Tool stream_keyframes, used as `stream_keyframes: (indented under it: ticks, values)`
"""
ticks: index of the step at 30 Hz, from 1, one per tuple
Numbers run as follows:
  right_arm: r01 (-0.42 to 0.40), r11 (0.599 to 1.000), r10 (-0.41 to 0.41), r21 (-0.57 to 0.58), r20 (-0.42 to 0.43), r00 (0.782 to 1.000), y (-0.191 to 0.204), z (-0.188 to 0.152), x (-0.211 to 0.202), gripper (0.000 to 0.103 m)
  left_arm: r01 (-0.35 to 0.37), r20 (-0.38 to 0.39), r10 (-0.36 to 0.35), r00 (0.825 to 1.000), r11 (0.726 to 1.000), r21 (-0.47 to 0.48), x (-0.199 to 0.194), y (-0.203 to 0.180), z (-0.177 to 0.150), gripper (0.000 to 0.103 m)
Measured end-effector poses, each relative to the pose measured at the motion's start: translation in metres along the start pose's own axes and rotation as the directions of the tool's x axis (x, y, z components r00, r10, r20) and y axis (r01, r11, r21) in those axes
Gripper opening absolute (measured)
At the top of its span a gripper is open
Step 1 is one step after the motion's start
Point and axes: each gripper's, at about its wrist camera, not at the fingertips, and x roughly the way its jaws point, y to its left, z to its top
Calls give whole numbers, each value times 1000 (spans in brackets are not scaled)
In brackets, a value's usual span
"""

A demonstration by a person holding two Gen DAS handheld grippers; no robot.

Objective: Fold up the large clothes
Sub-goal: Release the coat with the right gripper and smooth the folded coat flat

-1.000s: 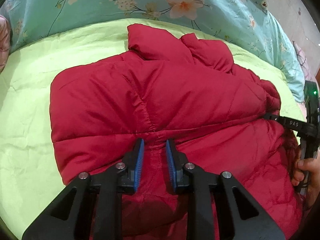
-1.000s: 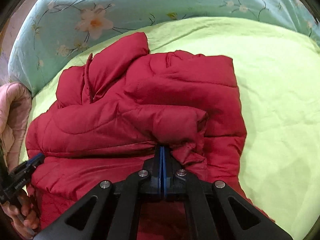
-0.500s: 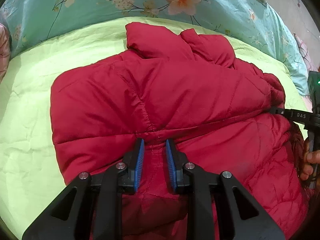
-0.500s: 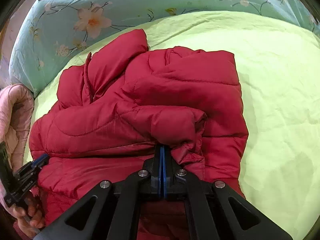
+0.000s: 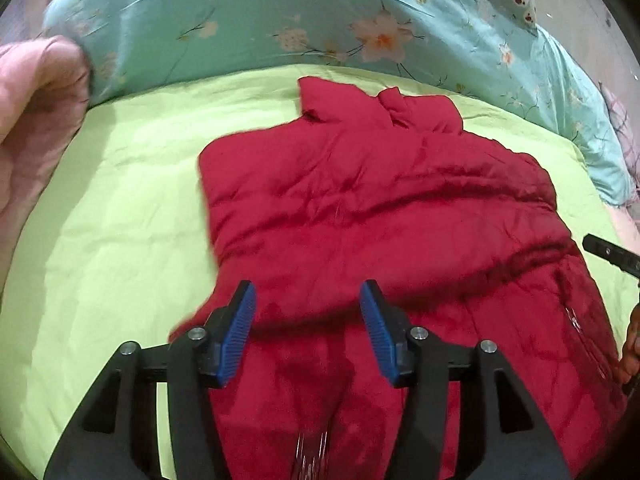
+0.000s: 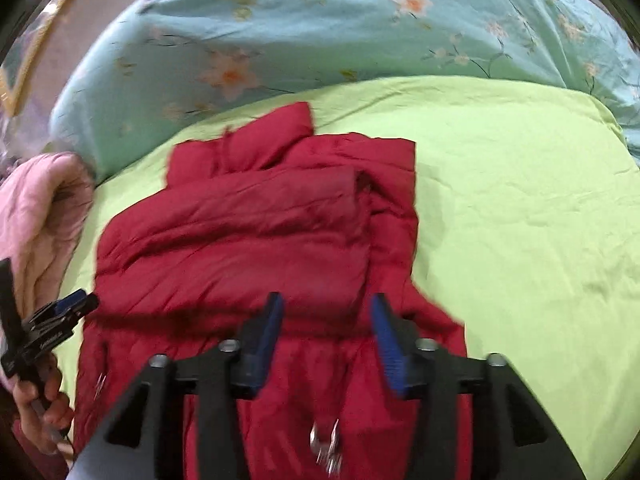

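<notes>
Red jacket (image 5: pixel 380 216): Your big puffy coat lies on the green sheet (image 5: pixel 120 220), about in the middle of the bed. Its top part is folded down over the lower part, so there is a thick fold running across it. The collar end points toward the blue blanket.

Left gripper (image 5: pixel 306 320): You hold it over the near part of the jacket. Its two blue pads stand wide apart. They have just been opening. Red cloth shows in the gap, but the pads do not pinch it. The jacket lies loose under them.

Right gripper (image 6: pixel 326 328): You hold this one over the near part of the jacket too, on the other side. Its blue pads also stand apart and have just been opening. They squeeze nothing. The folded edge of the jacket sits just past the tips.

Your left hand (image 6: pixel 38 404): In the right camera view it shows at the left edge, wrapped around the handle of its gripper.

Blue blanket (image 5: pixel 280 20): It has flowers on it and is bunched up along the far side of the bed, past the jacket.

Pink blanket (image 5: pixel 36 120): It is soft and sits at the left edge of the bed, beside the blue one. It does not touch the jacket.

Blur: Both views are a bit smeared, most of all near the bottom.
</notes>
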Motion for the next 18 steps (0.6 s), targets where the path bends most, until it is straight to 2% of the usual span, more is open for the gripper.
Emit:
stream_keyframes:
  ticks: [5,8,14,16,18]
  values:
    - [-47,999,47,-16,-6,999,5,-36,-33,52,-3,1,3,1000,999,-38,-32,12,-40,56]
    - [-61,998,61,-13,-6,998,4,-58,-49,62,-15,9,16,1000,998,-53,-48,18,-62,64]
    - [-63,998,63,5,-11,998,-5,-102,-81,67,-22,-12,21,1000,995,-93,-72,31,-103,65]
    - [-56,998,56,13,-7,998,-11,-114,-92,73,-26,-20,24,1000,995,-100,-78,35,-115,66]
    - [-55,998,55,25,-5,998,-18,-125,-103,75,-25,-26,23,999,994,-106,-83,38,-125,68]
